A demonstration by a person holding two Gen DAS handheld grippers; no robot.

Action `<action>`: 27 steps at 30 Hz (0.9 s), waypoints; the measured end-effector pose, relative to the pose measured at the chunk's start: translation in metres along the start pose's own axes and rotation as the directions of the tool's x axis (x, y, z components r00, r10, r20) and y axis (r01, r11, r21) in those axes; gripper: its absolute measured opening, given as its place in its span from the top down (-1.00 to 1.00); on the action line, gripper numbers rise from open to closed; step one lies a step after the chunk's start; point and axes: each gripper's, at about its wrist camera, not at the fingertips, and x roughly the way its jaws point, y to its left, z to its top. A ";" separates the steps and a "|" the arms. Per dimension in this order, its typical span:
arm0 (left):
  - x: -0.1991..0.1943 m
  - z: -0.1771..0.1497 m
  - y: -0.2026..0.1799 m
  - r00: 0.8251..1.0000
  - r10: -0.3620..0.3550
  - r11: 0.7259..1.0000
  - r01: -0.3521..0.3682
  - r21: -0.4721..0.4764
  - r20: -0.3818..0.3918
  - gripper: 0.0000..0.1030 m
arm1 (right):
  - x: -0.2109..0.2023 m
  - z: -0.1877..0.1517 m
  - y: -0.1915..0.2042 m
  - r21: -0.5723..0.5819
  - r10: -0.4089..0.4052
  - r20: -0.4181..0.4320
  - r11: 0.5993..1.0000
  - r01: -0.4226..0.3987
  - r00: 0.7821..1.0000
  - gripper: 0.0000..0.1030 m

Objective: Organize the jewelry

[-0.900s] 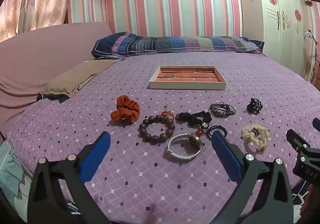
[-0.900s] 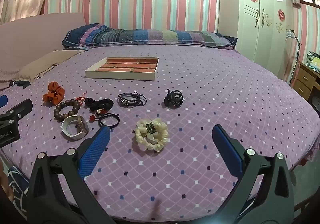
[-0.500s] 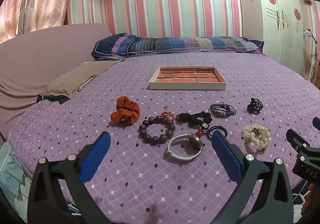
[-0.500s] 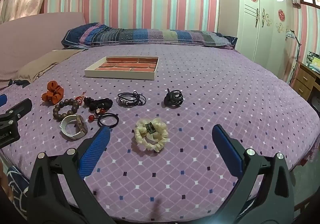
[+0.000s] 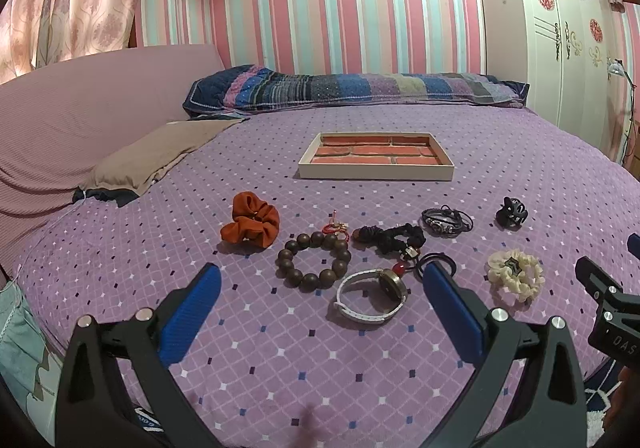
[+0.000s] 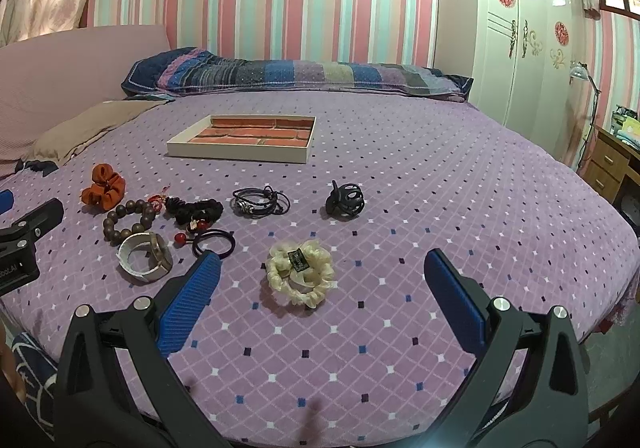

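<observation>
Jewelry [image 5: 372, 248] lies between tray [image 5: 376, 171] and both spread, unloaded tongs [image 5: 320, 300].

Bedspread [image 5: 280, 344] – soft matt cloth, short nap. Scrunchie [image 5: 250, 222] – matt crinkled orange fabric. Bead bracelet [image 5: 314, 260] – dark wood, low sheen. Watch [image 5: 372, 296] – dull metal case, white smooth strap. Tray [image 5: 376, 171] – matt cream rim, rough brick-look floor. Hair claw [image 6: 345, 200] – glossy black plastic. Fingers [image 6: 192, 300] – ribbed blue pads.
</observation>
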 end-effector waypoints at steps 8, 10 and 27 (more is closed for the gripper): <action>0.003 0.001 0.002 1.000 -0.002 1.000 0.002 -0.005 0.000 -0.92 | 0.002 0.001 0.001 0.000 0.001 -0.002 1.000 -0.001 1.000 -0.92; 0.003 0.001 0.002 1.000 -0.001 1.000 0.001 -0.002 0.001 -0.92 | 0.003 0.000 0.002 -0.001 0.000 -0.002 1.000 0.000 1.000 -0.92; 0.004 0.001 0.001 1.000 -0.002 1.000 0.002 -0.004 0.000 -0.92 | 0.005 -0.001 0.000 0.002 -0.001 -0.002 1.000 0.001 1.000 -0.92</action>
